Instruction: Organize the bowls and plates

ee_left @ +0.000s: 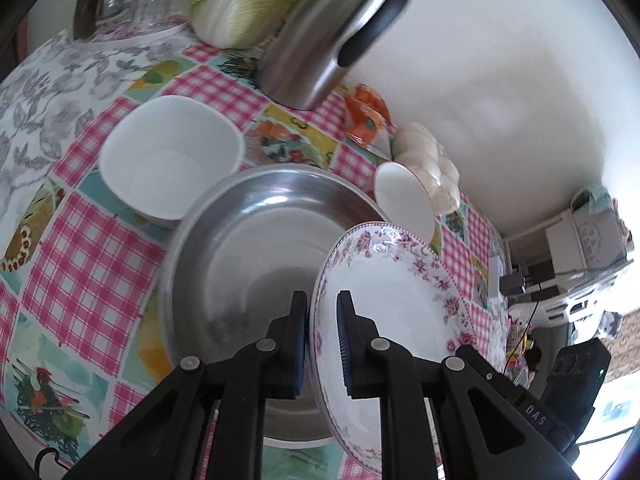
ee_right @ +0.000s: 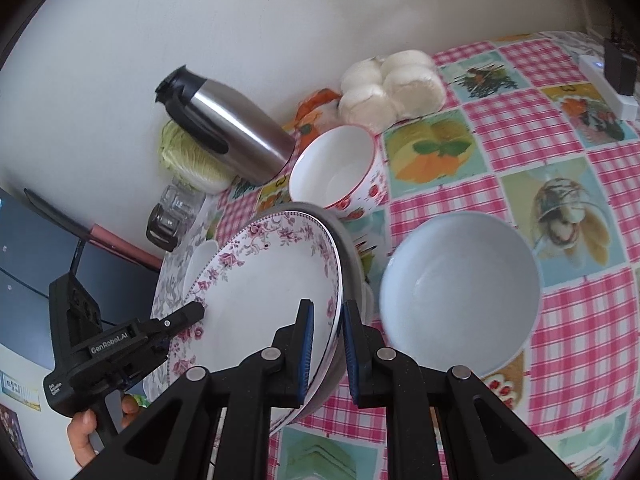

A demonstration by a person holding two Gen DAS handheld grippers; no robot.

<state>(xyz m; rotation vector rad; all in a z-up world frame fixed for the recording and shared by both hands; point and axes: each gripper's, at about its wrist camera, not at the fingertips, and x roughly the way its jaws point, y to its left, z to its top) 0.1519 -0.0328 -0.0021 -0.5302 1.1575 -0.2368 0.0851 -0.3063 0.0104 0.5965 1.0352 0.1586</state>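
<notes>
Step in hand: floral plate (ee_right: 272,280) carried two-handed, one rim in each tool. Left tongs (ee_left: 323,320) clamped on its left rim, right tongs (ee_right: 326,328) clamped on its right rim; pads of both squeezed against the china.

Plate hangs tilted over the steel basin (ee_left: 248,232), its right edge raised, not yet seated. The basin stands on the checked worktop (ee_right: 500,160).

Nearby:
- square white bowl (ee_left: 168,156), far left of the basin
- strawberry bowl (ee_right: 336,168), far side
- pale blue bowl (ee_right: 460,284), just right of the plate

Judgement: placing stage, mid-task, bowls unsorted.

Next move calls for levelling the plate, lowering both hands evenly into the basin, then parting both tongs together; uneven release risks a clatter or a slide
</notes>
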